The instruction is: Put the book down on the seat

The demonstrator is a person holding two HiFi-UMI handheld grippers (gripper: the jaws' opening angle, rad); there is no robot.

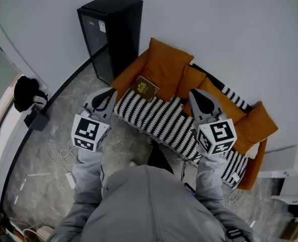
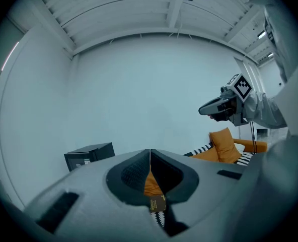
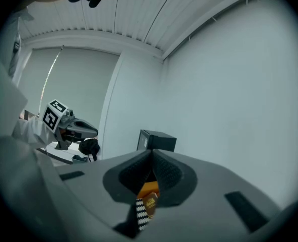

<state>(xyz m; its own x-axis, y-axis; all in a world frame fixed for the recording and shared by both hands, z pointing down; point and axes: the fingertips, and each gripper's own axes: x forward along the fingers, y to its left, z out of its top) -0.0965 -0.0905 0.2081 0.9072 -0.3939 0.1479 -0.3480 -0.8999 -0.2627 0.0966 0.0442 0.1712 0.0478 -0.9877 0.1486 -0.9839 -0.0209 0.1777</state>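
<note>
While near left tongs (image 1: 107,96), book (image 1: 146,88) on seat (image 1: 159,119)

book (image 1: 146,88): brown cover, gold print, face up | I see it lying on striped sofa seat (image 1: 159,121), left end

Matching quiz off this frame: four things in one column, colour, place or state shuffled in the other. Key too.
1 book
2 big cushion
3 cabinet
4 left tongs

a shut, nothing between them
b orange
c black, standing at the end of the sofa
d lying on the sofa seat

Pairs: 1-d, 2-b, 3-c, 4-a
</note>
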